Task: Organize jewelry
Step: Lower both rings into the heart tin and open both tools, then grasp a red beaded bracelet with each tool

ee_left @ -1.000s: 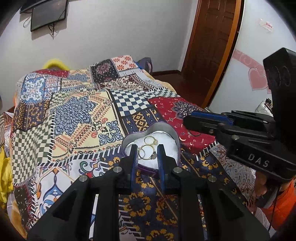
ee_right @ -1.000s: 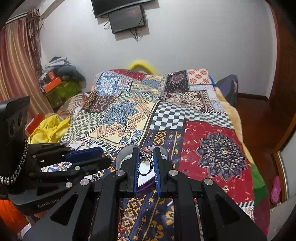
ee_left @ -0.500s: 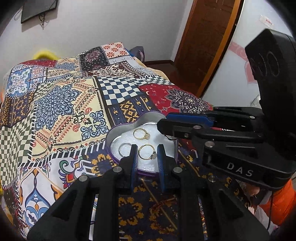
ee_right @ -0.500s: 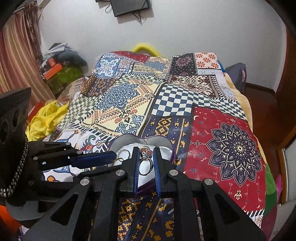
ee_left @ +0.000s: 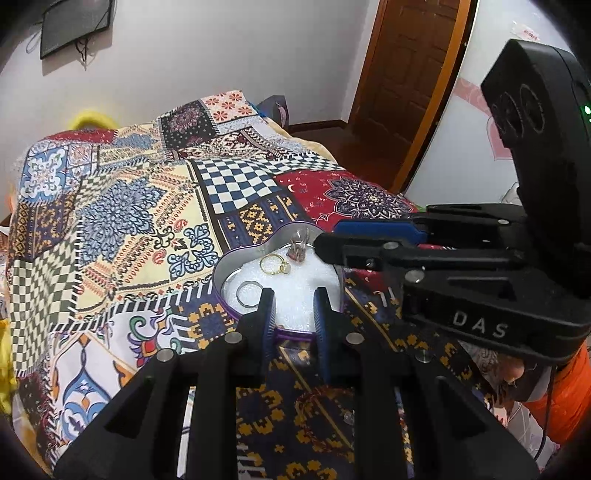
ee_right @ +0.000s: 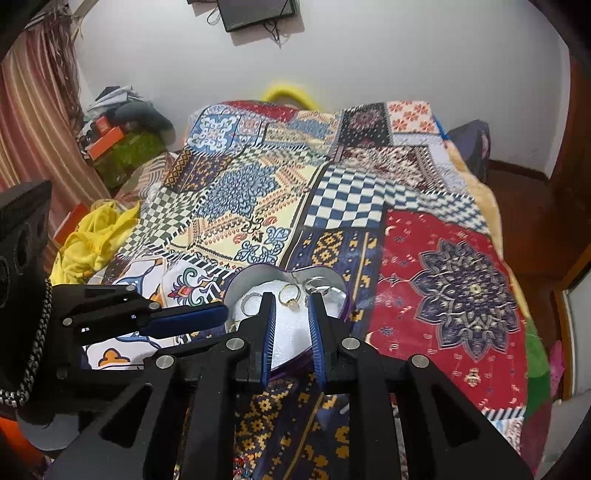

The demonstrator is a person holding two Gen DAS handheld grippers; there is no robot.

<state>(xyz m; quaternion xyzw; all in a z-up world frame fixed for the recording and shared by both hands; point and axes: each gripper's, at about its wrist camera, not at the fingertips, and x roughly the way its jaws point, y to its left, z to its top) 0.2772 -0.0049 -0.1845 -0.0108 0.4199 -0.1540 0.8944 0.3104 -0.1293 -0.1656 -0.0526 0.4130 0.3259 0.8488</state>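
Right wrist view: right gripper (ee_right: 291, 304) is now open and empty, its stone ring (ee_left: 297, 254) dropped into the heart tin (ee_left: 221, 267). Left gripper (ee_left: 291, 302) open too; another piece sorted.

Heart-shaped tin (ee_left: 221, 275) near edge hidden behind fingers (ee_left: 266, 314), stone ring (ee_left: 297, 254) blurred, television (ee_right: 258, 13) cropped

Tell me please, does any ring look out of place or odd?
One ring with a reddish stone stands tilted on edge in the heart-shaped tin, while the gold ring and silver ring lie flat.
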